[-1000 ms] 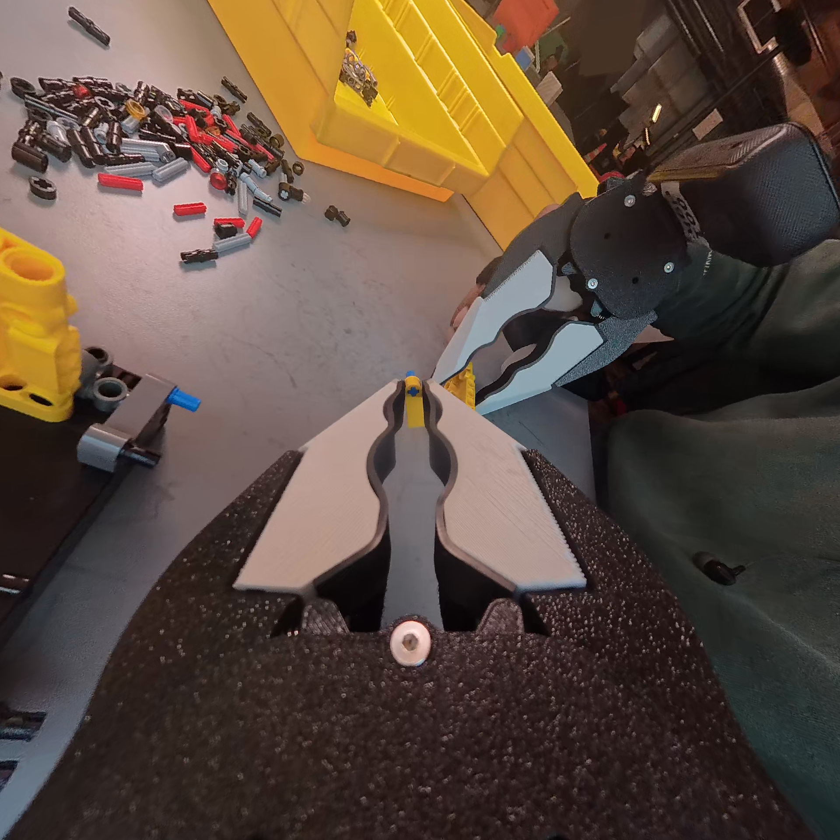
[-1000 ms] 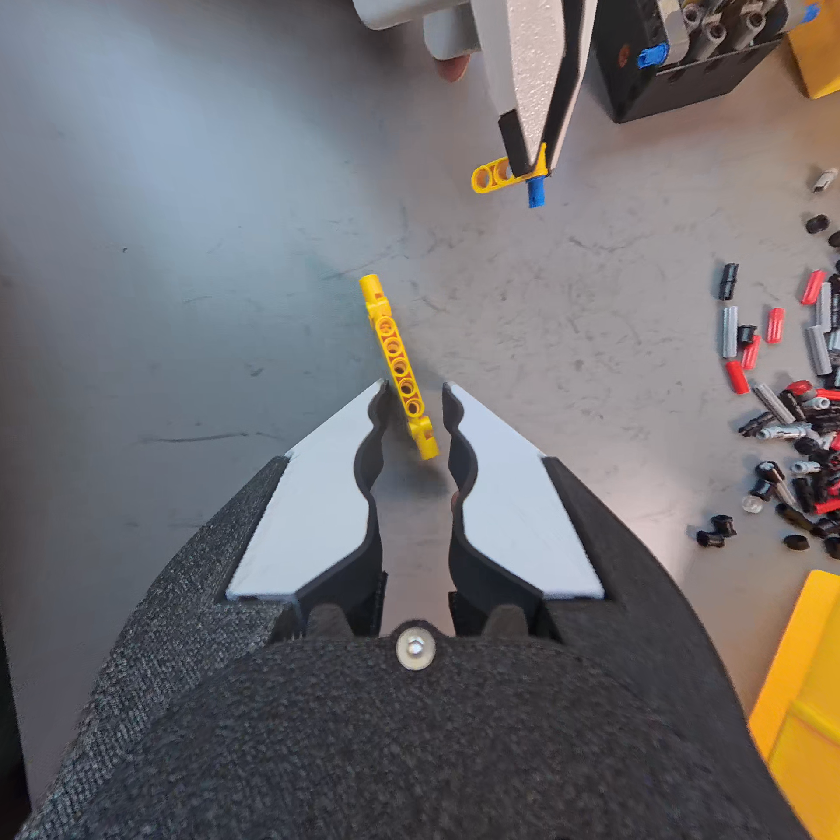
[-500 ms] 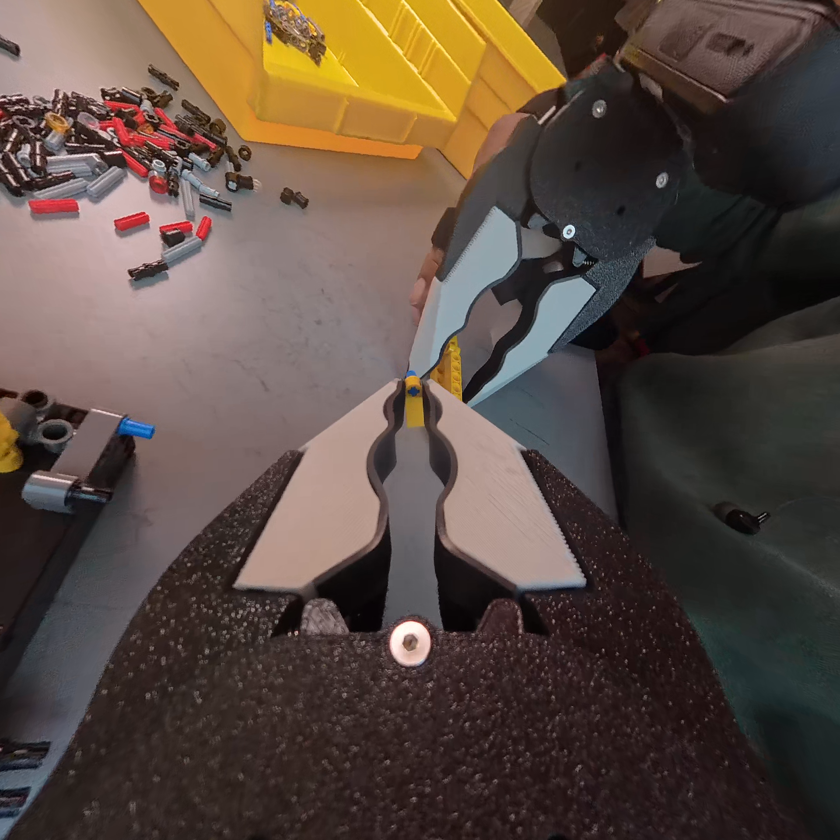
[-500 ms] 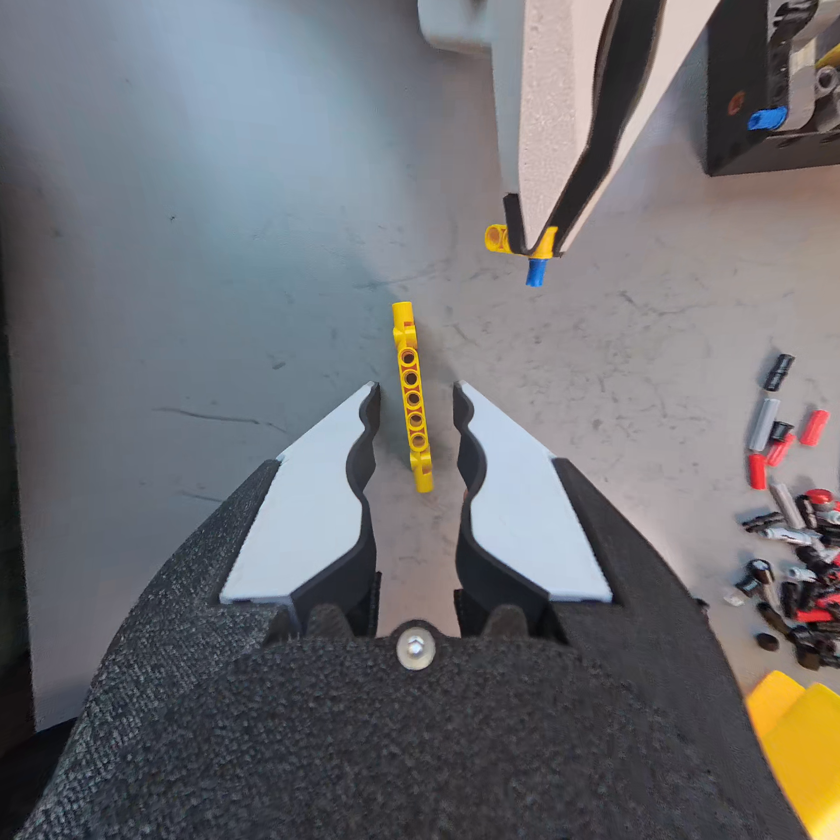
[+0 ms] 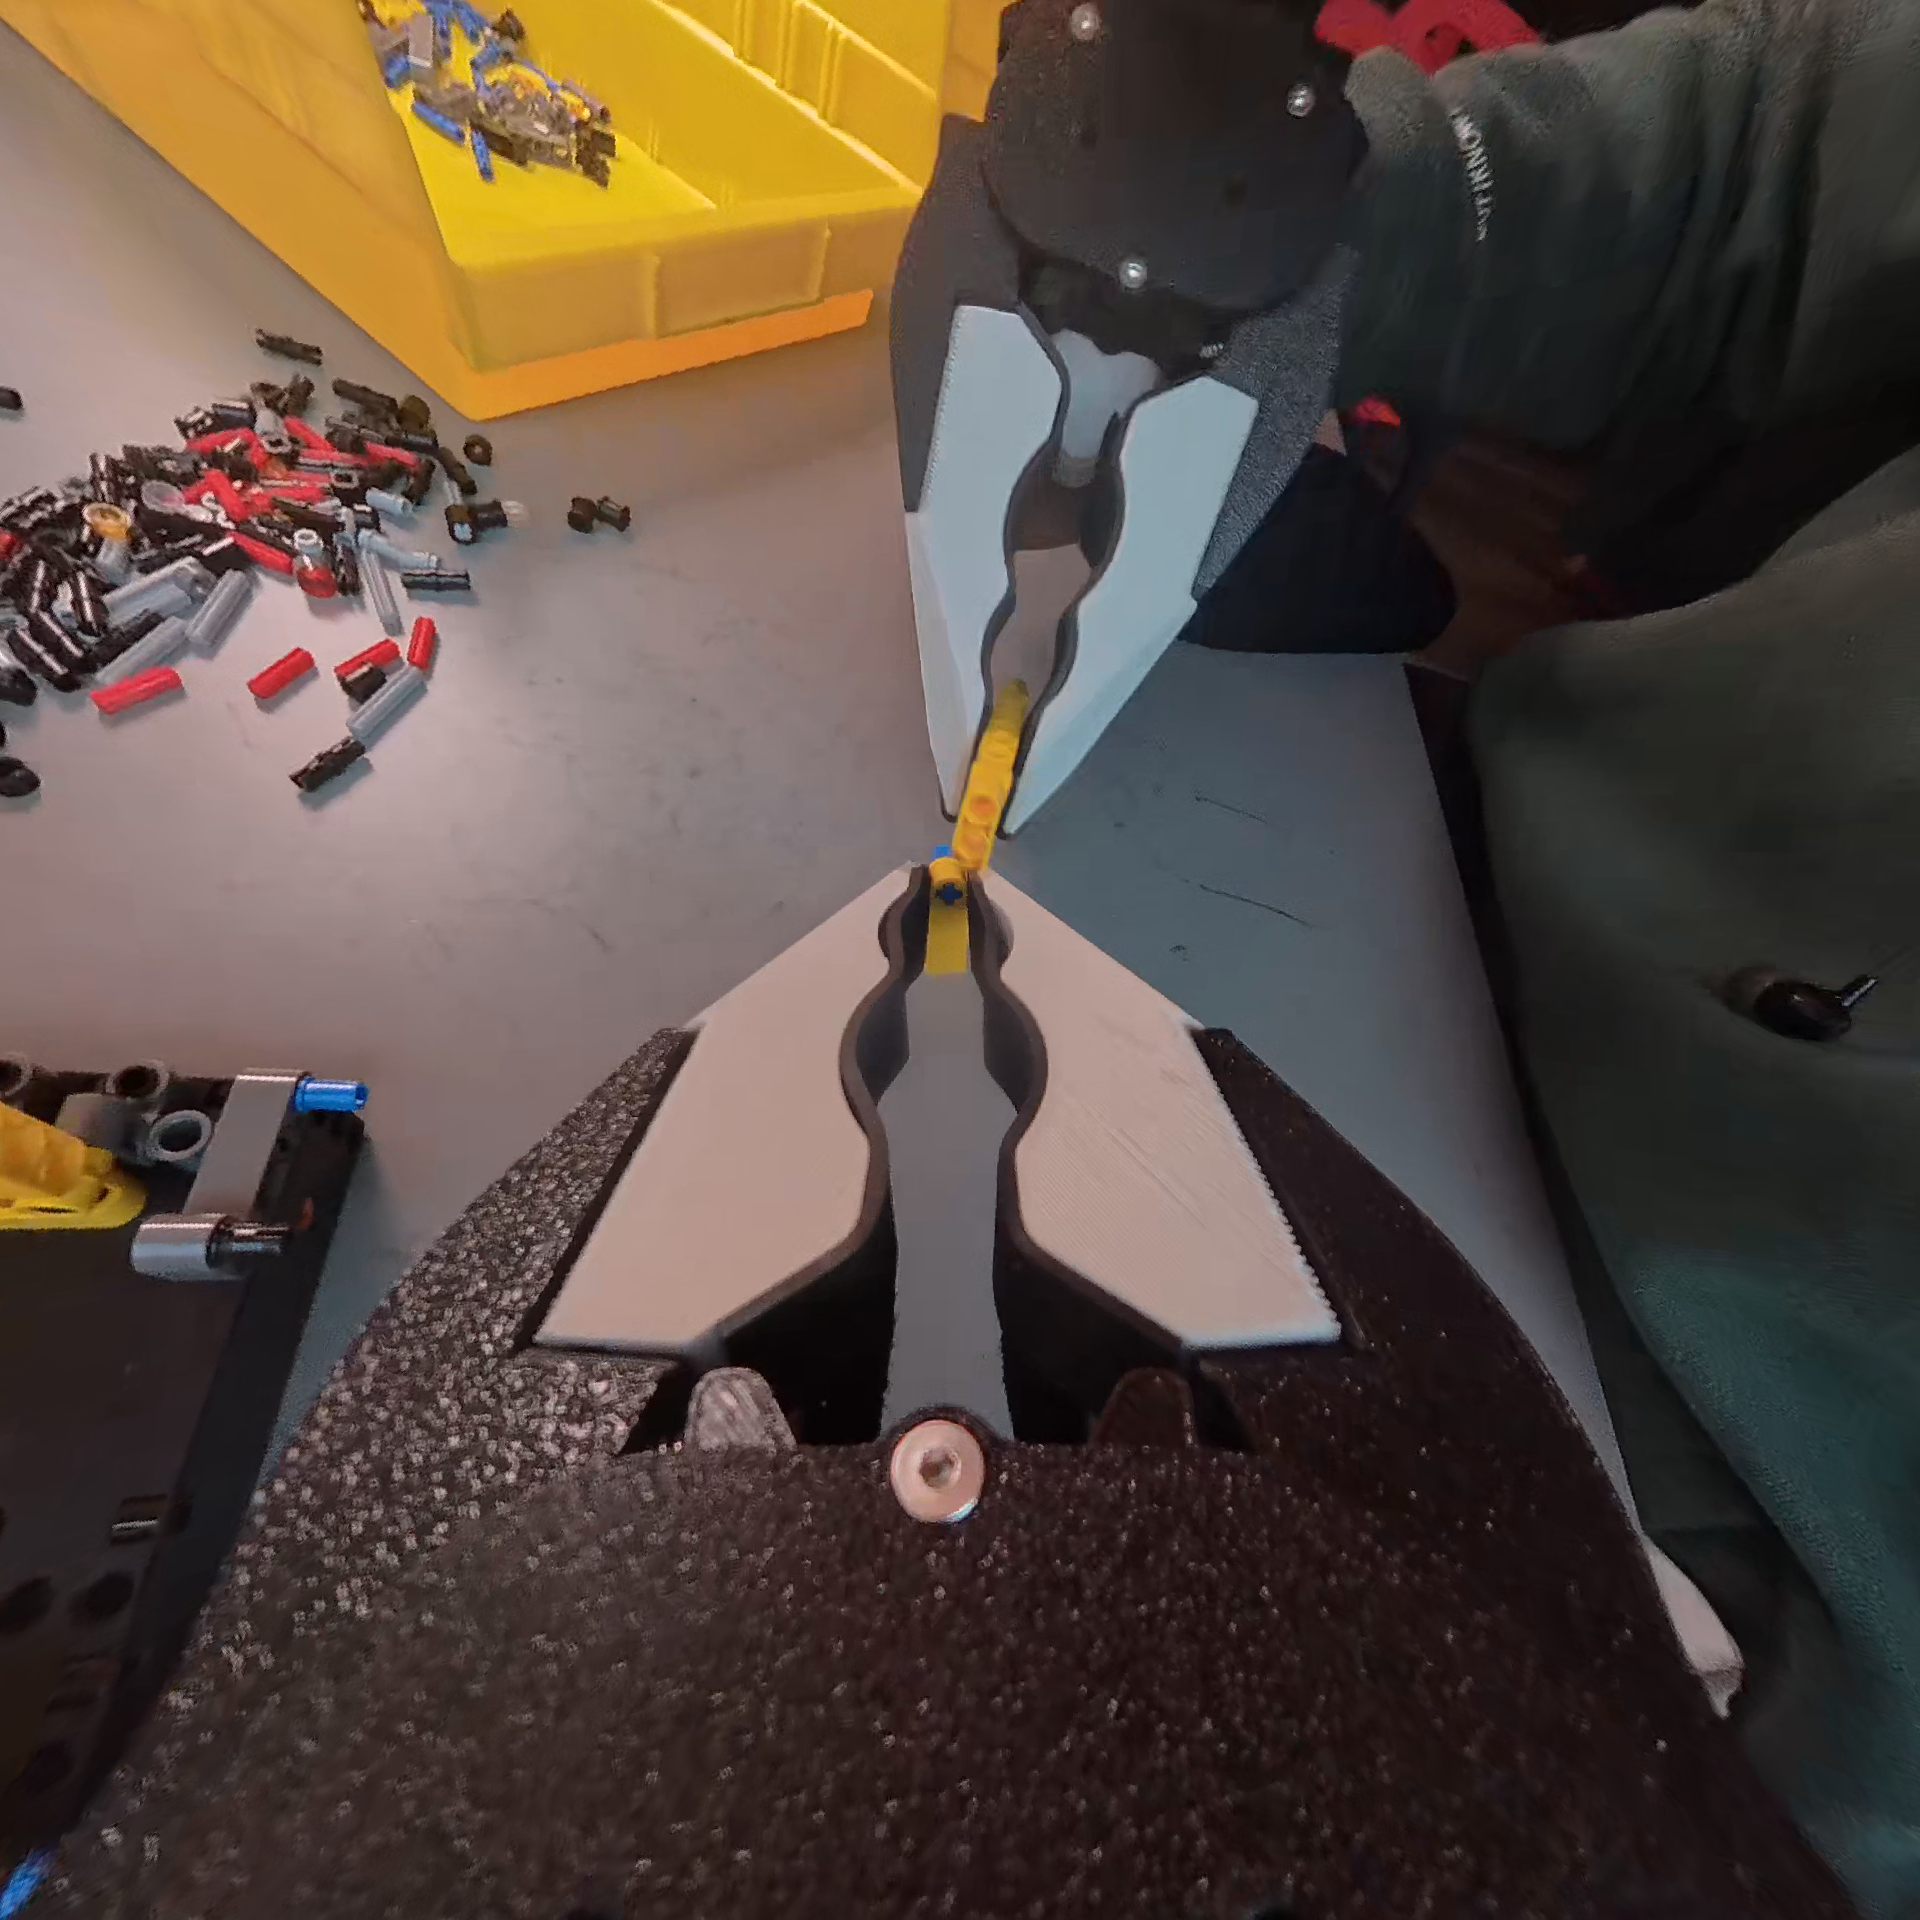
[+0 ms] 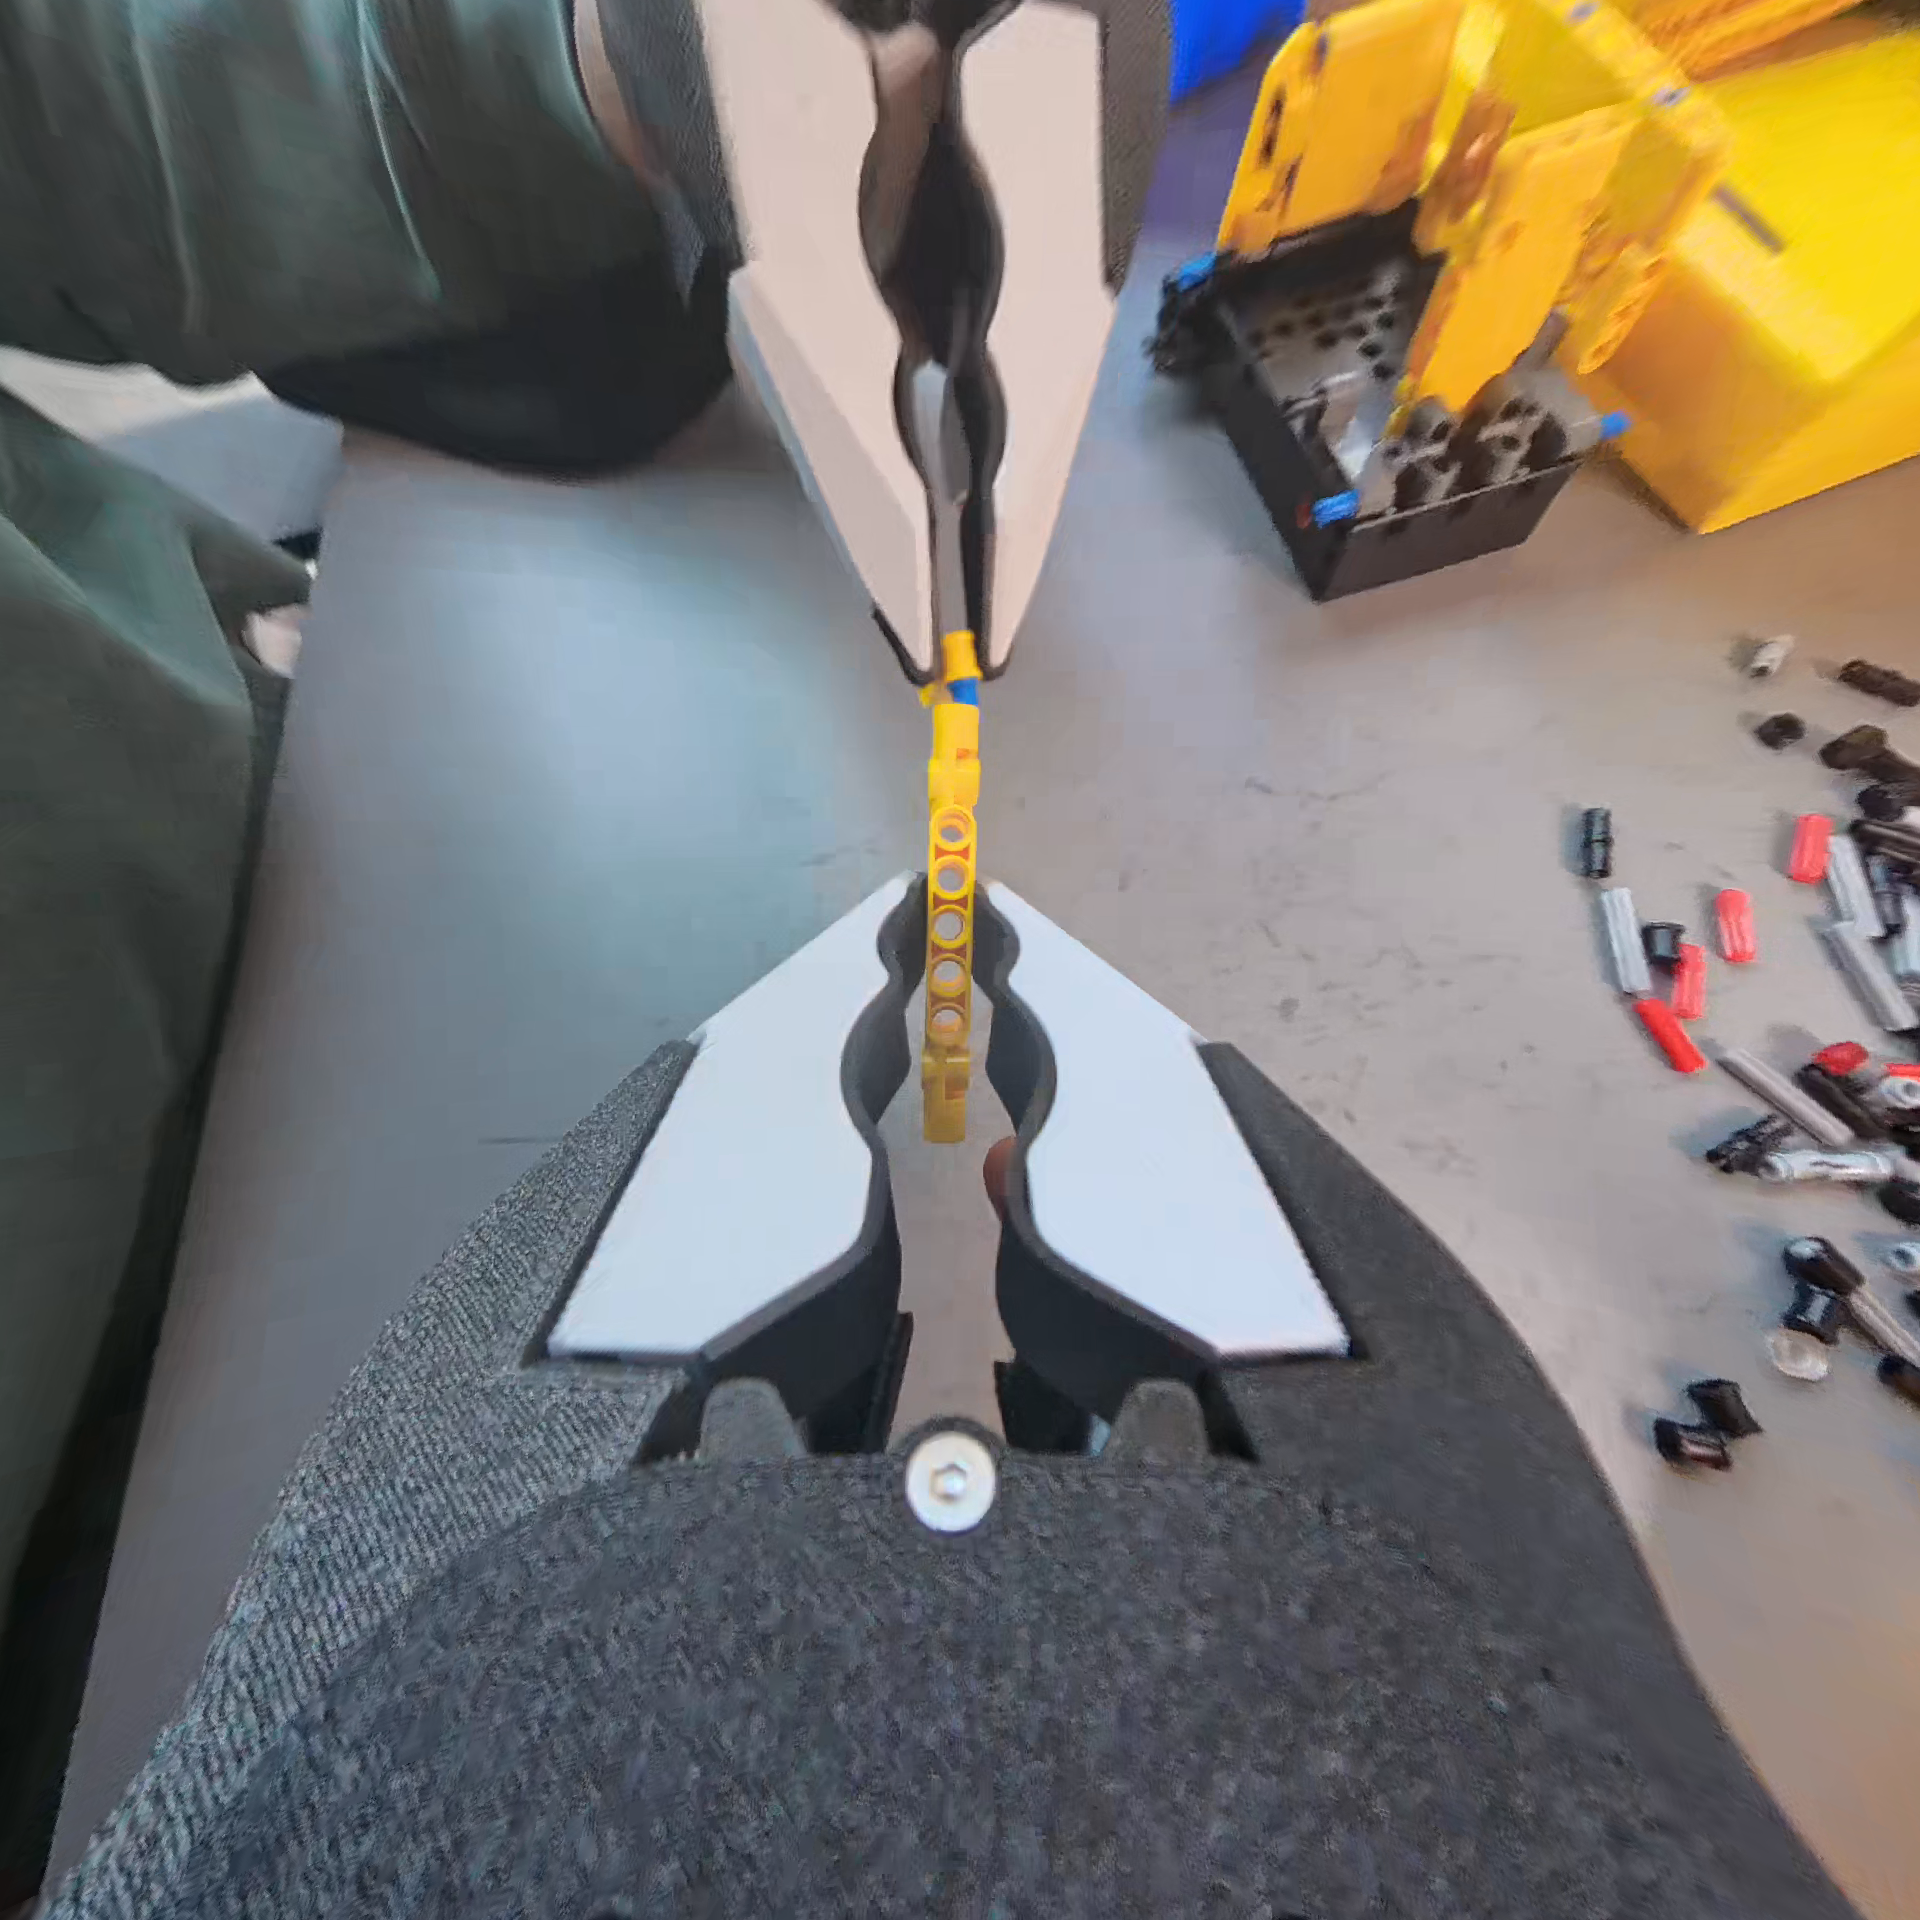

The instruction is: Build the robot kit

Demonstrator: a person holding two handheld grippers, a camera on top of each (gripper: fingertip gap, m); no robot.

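Observation:
My right gripper (image 6: 951,883) is shut on a long yellow beam with holes (image 6: 951,940) and holds it above the grey table (image 6: 520,779). My left gripper (image 5: 948,896) is shut on a small yellow piece with a blue pin (image 5: 945,930). The two grippers face each other tip to tip. The beam's far end (image 6: 954,748) meets the blue pin (image 6: 964,691) at the left gripper's tips (image 6: 956,665). In the left wrist view the right gripper (image 5: 987,821) comes down from above with the beam (image 5: 987,764) between its fingers.
Yellow sorting bins (image 5: 644,301) stand at the back. A pile of small black, red and grey parts (image 5: 208,520) lies on the table, also in the right wrist view (image 6: 1818,987). A black and yellow model (image 6: 1434,436) stands near. A person's green sleeve (image 5: 1662,312) is close. Only a small space, under 4 cm, lies between the two pairs of fingers.
The right gripper has shut on the beam that lay between its open fingers and lifted it. Both grippers have turned and come together, beam end to blue pin.

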